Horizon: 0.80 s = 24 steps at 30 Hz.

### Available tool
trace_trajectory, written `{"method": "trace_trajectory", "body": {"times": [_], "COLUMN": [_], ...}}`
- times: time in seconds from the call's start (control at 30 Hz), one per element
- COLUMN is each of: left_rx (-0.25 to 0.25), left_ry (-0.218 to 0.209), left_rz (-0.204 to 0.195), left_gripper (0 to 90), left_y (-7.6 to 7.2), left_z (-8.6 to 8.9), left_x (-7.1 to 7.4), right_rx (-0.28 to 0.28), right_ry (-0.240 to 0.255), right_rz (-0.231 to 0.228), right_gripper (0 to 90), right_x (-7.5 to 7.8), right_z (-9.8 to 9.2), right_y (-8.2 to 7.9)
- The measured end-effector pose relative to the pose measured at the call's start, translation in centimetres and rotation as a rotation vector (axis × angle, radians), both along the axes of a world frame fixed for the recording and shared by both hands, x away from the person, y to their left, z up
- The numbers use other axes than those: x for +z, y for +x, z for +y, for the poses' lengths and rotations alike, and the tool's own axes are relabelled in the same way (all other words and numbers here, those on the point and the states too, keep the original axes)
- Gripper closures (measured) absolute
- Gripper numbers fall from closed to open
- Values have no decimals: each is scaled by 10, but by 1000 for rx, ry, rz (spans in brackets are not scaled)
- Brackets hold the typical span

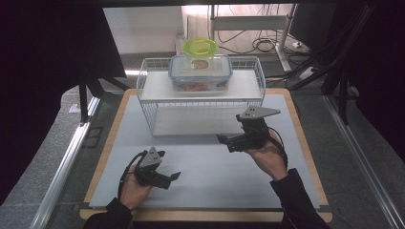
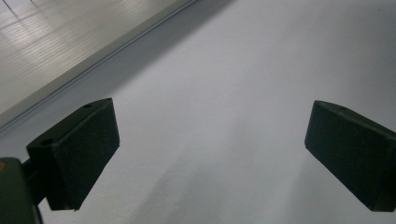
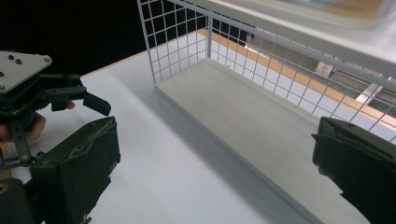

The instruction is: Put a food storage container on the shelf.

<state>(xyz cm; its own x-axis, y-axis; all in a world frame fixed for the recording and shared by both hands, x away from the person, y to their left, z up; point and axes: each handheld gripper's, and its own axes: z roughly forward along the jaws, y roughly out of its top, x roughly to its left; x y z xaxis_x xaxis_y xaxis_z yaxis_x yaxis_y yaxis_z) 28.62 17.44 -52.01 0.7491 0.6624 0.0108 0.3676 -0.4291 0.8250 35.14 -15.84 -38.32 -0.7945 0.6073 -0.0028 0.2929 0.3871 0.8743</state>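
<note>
A white wire rack (image 1: 152,112) stands at the back middle of the table. On its upper shelf rests a clear lidded food box (image 1: 200,72), and a green-lidded bowl (image 1: 200,47) sits behind the box. My left gripper (image 1: 168,167) hovers low at the front left, open, with bare white tabletop between its jaws (image 2: 210,154). My right gripper (image 1: 230,129) is held at the right, in front of the rack, open and empty (image 3: 215,163). It points at the rack's lower shelf (image 3: 261,135). The left gripper (image 3: 46,93) also appears in the right gripper view.
A white mat (image 1: 205,171) covers the wooden tabletop (image 1: 305,143). The rack's lower shelf (image 2: 42,42) lies bare beyond the left gripper. Black curtains, cables and metal rails surround the table.
</note>
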Motion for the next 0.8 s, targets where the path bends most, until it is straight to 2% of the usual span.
{"method": "trace_trajectory", "body": {"times": [0.17, 0.53, 0.8], "left_rx": [6, 3, 5], "left_ry": [-3, 4, 7], "left_rz": [-1, -3, 0], "left_gripper": [29, 29, 29], "left_y": [0, 0, 0], "left_z": [0, 1, 1], "left_x": [0, 0, 0], "right_rx": [-7, 5, -11], "right_ry": [14, -24, -16], "right_rz": [1, -10, 17], "right_gripper": [0, 0, 0], "right_x": [-11, -27, -42], "right_z": [-5, -9, -19], "right_y": [-3, -11, -19]}}
